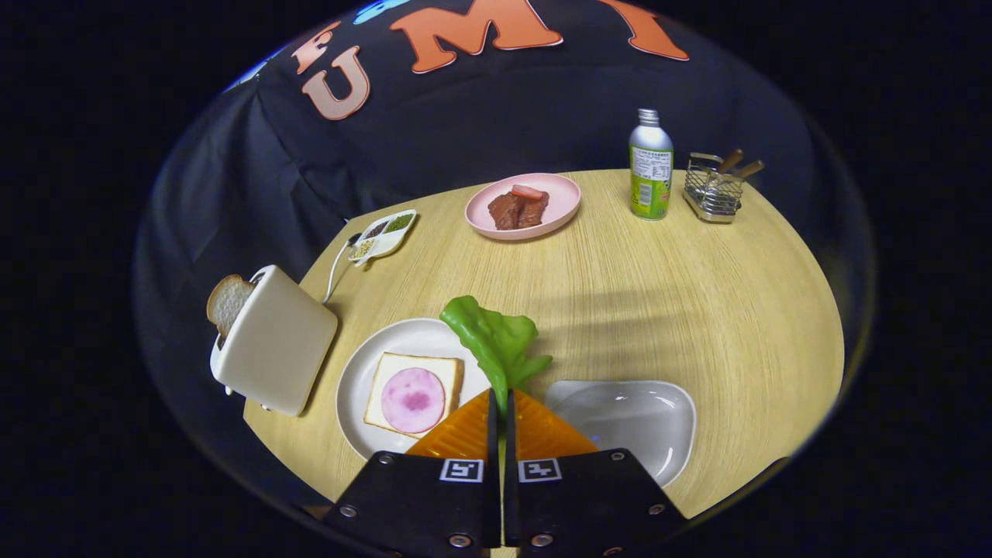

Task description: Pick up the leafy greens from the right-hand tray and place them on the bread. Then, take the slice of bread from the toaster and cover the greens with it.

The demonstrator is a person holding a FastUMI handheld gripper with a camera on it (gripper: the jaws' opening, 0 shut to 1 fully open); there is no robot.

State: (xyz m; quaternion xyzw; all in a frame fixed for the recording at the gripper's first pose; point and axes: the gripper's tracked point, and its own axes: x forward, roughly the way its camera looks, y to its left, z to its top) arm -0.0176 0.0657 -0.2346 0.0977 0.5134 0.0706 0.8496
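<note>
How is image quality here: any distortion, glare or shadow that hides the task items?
Gripper view: fisheye bends the round wooden table; soft streaked shadows cross it; glare on the glossy white tray; green leafy lettuce, pinched in the gripper, and bread slice in the cream toaster are sharp.

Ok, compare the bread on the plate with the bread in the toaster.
The bread on the plate lies flat and carries a pink meat slice; the bread in the toaster stands on edge, bare and half sunk in the slot. Both are pale, brown-crusted slices. The tongs grip the leafy greens.
</note>
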